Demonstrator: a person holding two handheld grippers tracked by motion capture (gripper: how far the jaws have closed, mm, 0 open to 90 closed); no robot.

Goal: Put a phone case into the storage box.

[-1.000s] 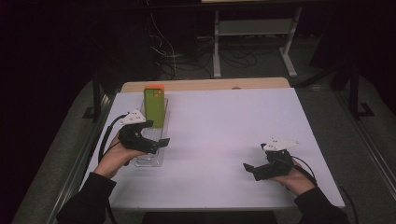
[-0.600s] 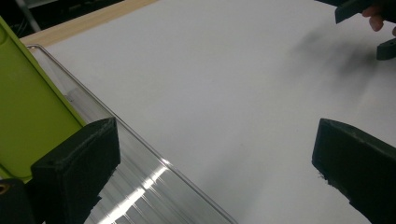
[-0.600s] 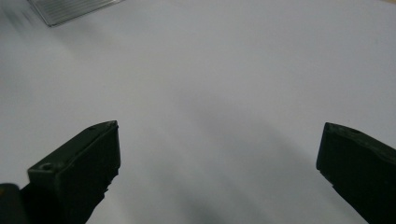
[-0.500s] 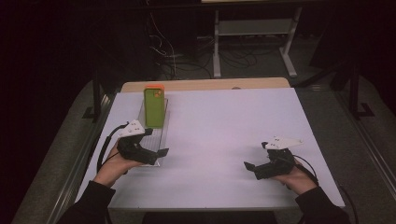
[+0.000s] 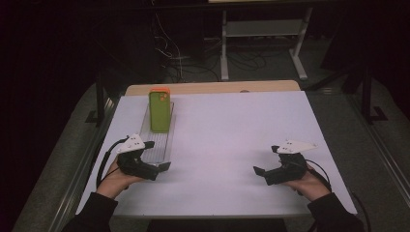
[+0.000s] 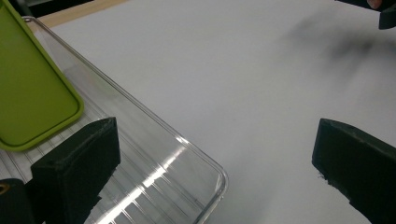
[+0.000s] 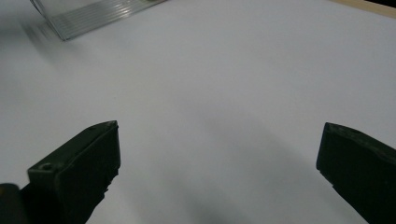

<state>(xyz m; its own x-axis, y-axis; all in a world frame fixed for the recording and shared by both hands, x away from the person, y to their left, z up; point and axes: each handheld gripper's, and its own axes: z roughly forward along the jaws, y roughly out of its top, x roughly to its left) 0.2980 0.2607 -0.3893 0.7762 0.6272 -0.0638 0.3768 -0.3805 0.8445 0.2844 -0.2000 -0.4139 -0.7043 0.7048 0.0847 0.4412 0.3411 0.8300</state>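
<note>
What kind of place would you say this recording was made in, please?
Most likely a lab or workshop bench set up for recording. A white table stands in a dark room, loose cables hang behind it beside a metal stand, and a person holds tongs in each hand near a clear tray with a green phone case.

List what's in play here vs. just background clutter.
In play:
- green phone case, lying in the tray
- clear tray
- left gripper, open at the tray's near end
- right gripper, open over bare table

Lying about:
- white table
- metal stand and cables behind
</note>
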